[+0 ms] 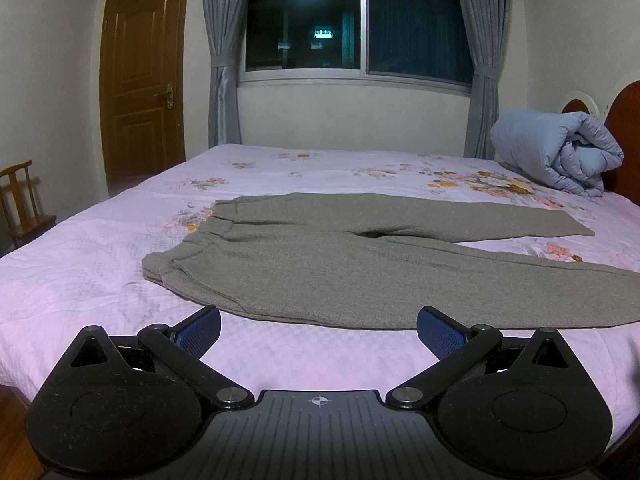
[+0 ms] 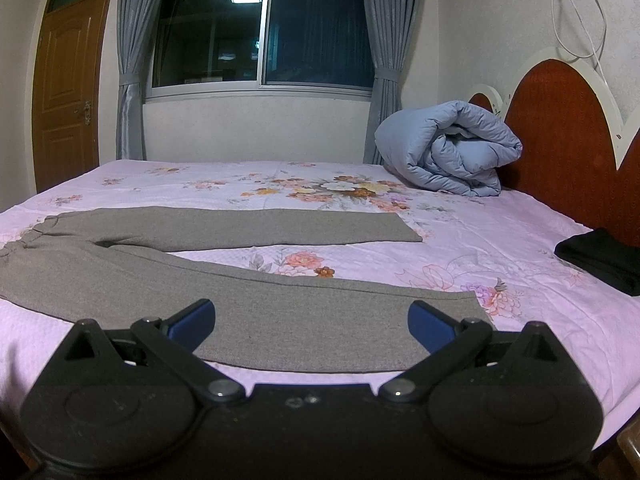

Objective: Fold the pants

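Note:
Grey pants (image 1: 320, 264) lie flat and spread on the pink floral bed sheet (image 1: 80, 272), waistband to the left, both legs running right and splayed apart. My left gripper (image 1: 319, 330) is open, hovering just short of the near edge of the pants by the waist end. In the right wrist view the pants (image 2: 240, 300) show both legs, the near leg's hem ending at the right. My right gripper (image 2: 312, 326) is open over the near leg close to its hem, nothing between its blue pads (image 2: 430, 330).
A rolled light-blue duvet (image 2: 448, 152) sits at the head of the bed against the red headboard (image 2: 560, 136). A black garment (image 2: 600, 256) lies at the bed's right edge. A wooden chair (image 1: 20, 208) and door (image 1: 140, 80) stand left; a curtained window (image 1: 356, 24) is behind.

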`<state>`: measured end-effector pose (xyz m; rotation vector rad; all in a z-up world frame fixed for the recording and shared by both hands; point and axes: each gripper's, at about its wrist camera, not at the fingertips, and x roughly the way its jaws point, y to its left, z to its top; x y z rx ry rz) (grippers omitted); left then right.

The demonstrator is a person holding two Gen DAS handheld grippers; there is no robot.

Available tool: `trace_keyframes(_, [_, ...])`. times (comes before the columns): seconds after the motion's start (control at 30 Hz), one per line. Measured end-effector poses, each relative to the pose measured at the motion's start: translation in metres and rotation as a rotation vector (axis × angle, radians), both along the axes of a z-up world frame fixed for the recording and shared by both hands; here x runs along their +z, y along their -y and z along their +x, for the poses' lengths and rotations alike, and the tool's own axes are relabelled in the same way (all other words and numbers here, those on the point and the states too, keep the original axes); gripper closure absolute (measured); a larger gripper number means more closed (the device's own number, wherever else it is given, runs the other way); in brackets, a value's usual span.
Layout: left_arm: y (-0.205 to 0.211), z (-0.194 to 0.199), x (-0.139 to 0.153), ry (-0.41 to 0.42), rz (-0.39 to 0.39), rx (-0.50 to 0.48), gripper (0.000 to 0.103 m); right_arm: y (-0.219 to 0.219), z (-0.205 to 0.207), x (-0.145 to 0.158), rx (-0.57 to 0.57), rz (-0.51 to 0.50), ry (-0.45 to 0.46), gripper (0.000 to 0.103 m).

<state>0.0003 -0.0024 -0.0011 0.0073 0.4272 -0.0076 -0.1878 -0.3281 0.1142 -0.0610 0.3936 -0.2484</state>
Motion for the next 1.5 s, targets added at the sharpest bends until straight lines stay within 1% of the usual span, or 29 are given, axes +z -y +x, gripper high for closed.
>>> trace_keyframes(0.47, [0.000,0.001,0.002,-0.006,-0.006,-0.003,0.000,0.000,0.000,0.001,-0.002,-0.001,-0.001,0.006])
trace_keyframes(0.53, [-0.002,0.002,0.006,-0.006,-0.009,0.007,0.000,-0.002,-0.002,0.001,0.001,-0.001,0.009,0.006])
trace_keyframes(0.6, [-0.009,0.004,0.010,0.012,-0.014,0.027,0.000,-0.003,-0.001,0.003,0.013,0.002,0.021,0.006])
trace_keyframes(0.67, [-0.018,0.014,0.013,0.008,0.003,0.060,0.000,-0.001,0.001,0.007,0.003,0.005,0.035,0.006])
trace_keyframes(0.7, [-0.025,0.024,0.015,-0.004,0.013,0.074,0.000,0.003,0.004,0.010,-0.003,0.021,0.041,0.006])
trace_keyframes(0.77, [-0.038,0.040,0.019,-0.006,0.003,0.069,0.000,0.012,0.013,0.013,-0.008,0.047,0.049,0.006])
trace_keyframes(0.83, [-0.053,0.061,0.026,0.024,0.001,0.104,0.000,0.017,0.026,0.018,-0.008,0.046,0.052,0.006])
trace_keyframes(0.9, [-0.068,0.087,0.034,0.025,0.006,0.103,0.000,0.021,0.043,0.024,0.003,0.045,0.053,0.006])
trace_keyframes(0.93, [-0.076,0.101,0.038,0.023,-0.002,0.092,0.000,0.020,0.050,0.027,0.007,0.047,0.055,0.006])
trace_keyframes(1.0, [-0.089,0.128,0.045,0.013,0.019,0.089,0.000,0.019,0.067,0.033,0.022,0.053,0.060,0.006])
trace_keyframes(1.03, [-0.096,0.146,0.049,-0.006,0.039,0.079,0.000,0.018,0.079,0.037,0.031,0.056,0.064,0.006])
trace_keyframes(1.1, [-0.110,0.178,0.054,-0.042,0.038,0.025,0.000,0.013,0.100,0.045,0.045,0.058,0.069,0.006])
trace_keyframes(1.13, [-0.118,0.198,0.056,-0.059,0.043,0.018,0.000,0.010,0.111,0.048,0.051,0.058,0.068,0.006])
trace_keyframes(1.2, [-0.131,0.229,0.058,-0.052,0.051,-0.013,0.000,0.002,0.131,0.052,0.068,0.052,0.067,0.006])
trace_keyframes(1.27, [-0.147,0.266,0.052,-0.069,0.031,-0.048,0.000,-0.007,0.146,0.052,0.081,0.041,0.062,0.006])
trace_keyframes(1.3, [-0.153,0.282,0.048,-0.093,0.008,-0.056,0.000,-0.013,0.154,0.050,0.087,0.034,0.057,0.006])
trace_keyframes(1.33, [-0.164,0.303,0.040,-0.122,-0.038,-0.061,0.000,-0.018,0.163,0.047,0.094,0.029,0.049,0.006])
trace_keyframes(1.37, [-0.172,0.319,0.032,-0.134,-0.068,-0.056,0.000,-0.022,0.171,0.044,0.099,0.026,0.042,0.006])
trace_keyframes(1.43, [-0.185,0.351,0.010,-0.171,-0.115,-0.032,0.000,-0.032,0.188,0.035,0.103,0.014,0.022,0.006])
trace_keyframes(1.5, [-0.192,0.374,-0.014,-0.196,-0.151,-0.038,0.000,-0.040,0.202,0.027,0.101,0.009,0.006,0.006])
